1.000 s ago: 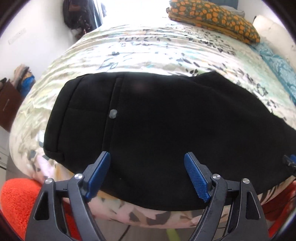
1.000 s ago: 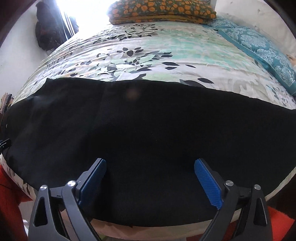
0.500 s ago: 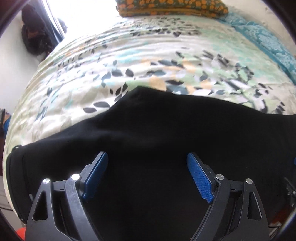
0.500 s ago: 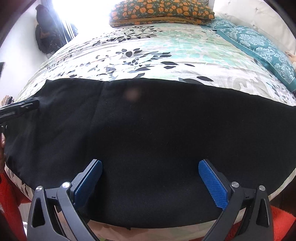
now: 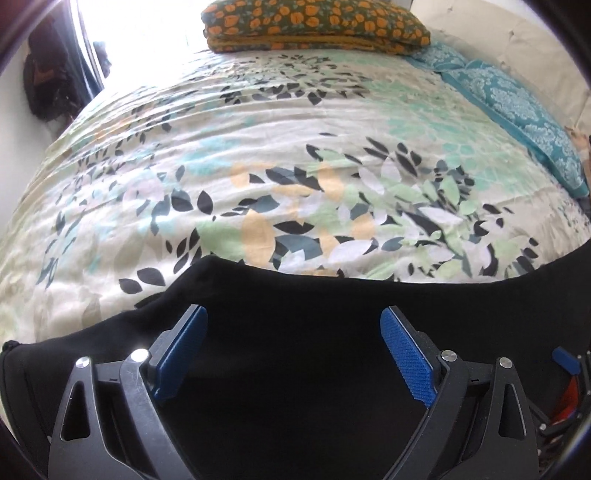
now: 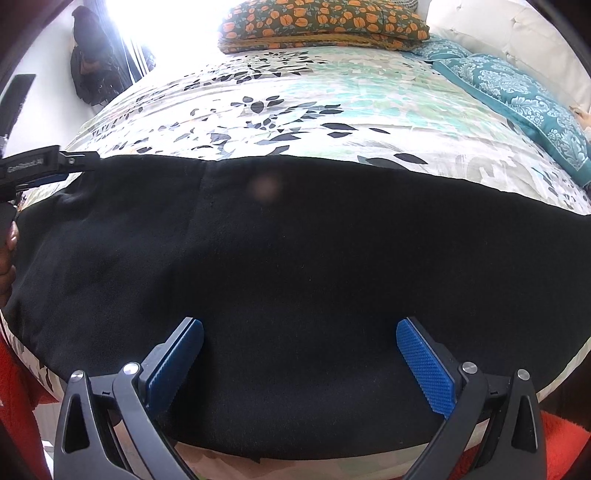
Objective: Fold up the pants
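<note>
A leaf-print bedspread (image 5: 258, 155) covers the bed; orange-flowered pillow (image 6: 321, 22) at the far edge, teal pillow (image 6: 517, 96) right, bright window (image 5: 147, 26) behind.

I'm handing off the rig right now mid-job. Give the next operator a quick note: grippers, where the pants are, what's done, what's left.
Left gripper: open, holding nothing, over the black pants.
Right gripper: open, empty, above the pants near the bed's front edge.
Pants: spread flat across the near part of the floral bedspread, lying sideways; no finished fold shows.
Done: pants laid out.
Left: grip the fabric and make the folds, probably starting with the near edge.
</note>
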### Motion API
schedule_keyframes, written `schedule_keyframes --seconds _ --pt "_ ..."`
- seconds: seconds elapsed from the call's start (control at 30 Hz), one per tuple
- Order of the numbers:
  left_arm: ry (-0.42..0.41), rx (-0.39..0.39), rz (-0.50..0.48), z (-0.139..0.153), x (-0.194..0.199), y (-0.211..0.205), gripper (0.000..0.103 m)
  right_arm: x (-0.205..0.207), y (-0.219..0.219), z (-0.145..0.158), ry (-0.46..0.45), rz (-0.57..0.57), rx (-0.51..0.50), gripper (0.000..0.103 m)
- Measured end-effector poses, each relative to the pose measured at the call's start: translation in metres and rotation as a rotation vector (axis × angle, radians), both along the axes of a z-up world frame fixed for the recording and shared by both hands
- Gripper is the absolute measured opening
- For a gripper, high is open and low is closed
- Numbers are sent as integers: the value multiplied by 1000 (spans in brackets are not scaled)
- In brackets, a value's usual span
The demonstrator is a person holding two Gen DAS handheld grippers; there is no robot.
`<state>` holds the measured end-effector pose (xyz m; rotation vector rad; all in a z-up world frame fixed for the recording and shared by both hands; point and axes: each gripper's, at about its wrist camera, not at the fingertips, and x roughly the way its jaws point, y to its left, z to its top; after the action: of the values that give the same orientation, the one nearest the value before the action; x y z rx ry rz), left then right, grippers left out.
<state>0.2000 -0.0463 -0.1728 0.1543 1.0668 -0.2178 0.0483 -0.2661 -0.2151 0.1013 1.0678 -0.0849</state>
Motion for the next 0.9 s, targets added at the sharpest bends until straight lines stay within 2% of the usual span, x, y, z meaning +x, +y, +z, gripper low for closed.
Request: schedule_keyframes --seconds 0.07,0.13,0.2,0.33,0.5,0.57,0.63,0.7,0.73,0.77,0.83,0.9 --pt "27 11 26 -20 10 5 103 0 0 0 -4 2 -2 103" --pt "3 -50 69 -23 13 17 103 -1 0 -1 -11 3 -7 103" --pt "3 -56 93 -20 15 19 103 -2 1 -1 -15 5 -16 103" --pt "-41 -28 87 2 5 18 101 -1 1 -1 -13 7 -17 103" --pt "-69 -86 25 32 -34 40 102 -1 1 -2 -13 5 -21 103" --pt "-70 -61 -2 31 -51 47 102 -1 1 -2 -14 5 -21 103" --pt "-60 10 -19 18 -62 51 102 -1 1 -2 -14 5 -22 103" --pt "-23 96 6 -4 -60 56 102 -1 1 -2 -15 2 -24 103" --pt "-8 101 33 -12 -57 63 103 -1 1 -2 -16 0 -26 103" --pt "-10 57 59 -14 -56 71 103 -1 1 -1 -18 -2 -28 103" --pt "-18 35 125 -6 -56 80 102 -2 2 -2 -21 -5 -32 103" --pt "-24 -14 138 7 -60 88 102 -2 2 -2 -25 -6 -34 103"
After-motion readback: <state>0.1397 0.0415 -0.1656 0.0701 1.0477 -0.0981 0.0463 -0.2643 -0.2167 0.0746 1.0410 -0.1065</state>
